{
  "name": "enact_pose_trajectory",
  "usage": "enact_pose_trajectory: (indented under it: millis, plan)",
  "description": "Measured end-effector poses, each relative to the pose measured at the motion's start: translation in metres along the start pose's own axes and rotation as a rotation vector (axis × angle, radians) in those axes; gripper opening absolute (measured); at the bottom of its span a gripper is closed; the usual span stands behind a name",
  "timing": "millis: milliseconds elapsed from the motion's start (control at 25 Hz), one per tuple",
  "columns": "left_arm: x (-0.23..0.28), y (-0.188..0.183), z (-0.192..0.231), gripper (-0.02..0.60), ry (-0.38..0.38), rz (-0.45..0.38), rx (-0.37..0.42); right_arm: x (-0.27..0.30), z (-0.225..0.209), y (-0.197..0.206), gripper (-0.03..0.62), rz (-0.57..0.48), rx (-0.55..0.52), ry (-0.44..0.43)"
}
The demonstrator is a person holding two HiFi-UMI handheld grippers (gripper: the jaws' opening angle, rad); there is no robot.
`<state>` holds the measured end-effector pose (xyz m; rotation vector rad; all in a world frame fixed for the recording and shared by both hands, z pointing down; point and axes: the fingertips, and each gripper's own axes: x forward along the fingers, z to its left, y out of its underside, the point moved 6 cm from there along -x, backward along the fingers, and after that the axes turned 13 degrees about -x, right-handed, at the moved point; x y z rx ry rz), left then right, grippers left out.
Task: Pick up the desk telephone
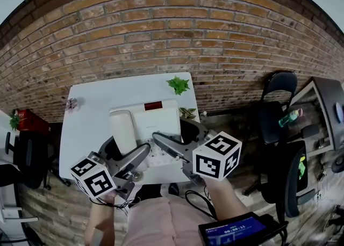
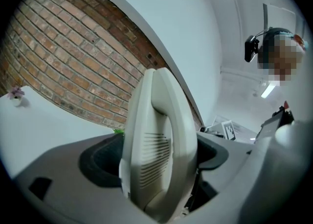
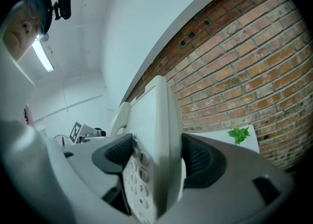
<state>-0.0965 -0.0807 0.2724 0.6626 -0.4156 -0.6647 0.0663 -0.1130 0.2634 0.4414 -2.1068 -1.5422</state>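
Clamping desk telephone [image 1: 156, 118], left claw [image 1: 141, 156], right claw [image 1: 164, 142]

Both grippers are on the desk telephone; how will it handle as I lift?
Probably stiff: the desk telephone looks like a hard plastic shell. Its smooth sides may slip between the fingers. The handset could come loose if tilted.

Left gripper [image 1: 141, 157] and right gripper [image 1: 163, 142] side by side, fingers [image 2: 103, 158] clamped on desk telephone [image 1: 156, 120].
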Motion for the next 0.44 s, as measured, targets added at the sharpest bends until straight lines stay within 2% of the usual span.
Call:
enact_pose_trajectory:
  millis: [440]
  plan:
    - [0.0036, 0.0008, -0.0005, 0.433, -0.004, 0.005, -0.005, -0.0015, -0.0031, 0.0013, 0.319, -0.003, 0.005, 0.004]
